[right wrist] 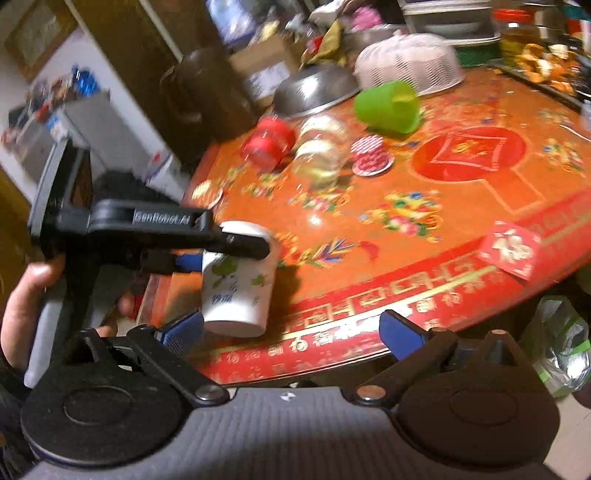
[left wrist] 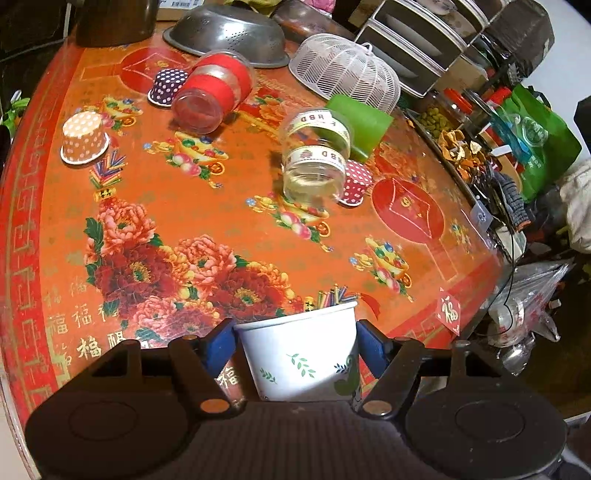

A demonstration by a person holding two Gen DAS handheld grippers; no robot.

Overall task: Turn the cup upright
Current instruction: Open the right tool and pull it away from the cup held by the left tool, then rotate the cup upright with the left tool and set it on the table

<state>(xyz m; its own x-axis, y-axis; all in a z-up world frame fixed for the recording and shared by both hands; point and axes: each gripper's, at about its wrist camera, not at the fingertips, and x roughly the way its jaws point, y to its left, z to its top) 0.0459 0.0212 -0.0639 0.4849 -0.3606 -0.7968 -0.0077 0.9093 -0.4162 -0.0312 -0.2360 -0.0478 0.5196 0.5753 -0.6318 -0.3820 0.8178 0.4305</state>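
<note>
A white paper cup with green leaf prints [left wrist: 301,356] sits between the blue pads of my left gripper [left wrist: 295,345], which is shut on it. In the right wrist view the same cup [right wrist: 236,284] hangs in the left gripper [right wrist: 207,254] above the near edge of the round table, rim up and slightly tilted. My right gripper [right wrist: 291,332] is open and empty, low in front of the table edge, to the right of the cup.
On the red flowered table [left wrist: 258,221] lie a red-banded glass jar [left wrist: 212,94], a clear jar [left wrist: 316,155], a green cup [left wrist: 360,123], and three upside-down dotted paper cups [left wrist: 85,138] [left wrist: 168,86] [left wrist: 356,182]. A steel colander [left wrist: 227,35] and white mesh cover [left wrist: 345,70] stand behind.
</note>
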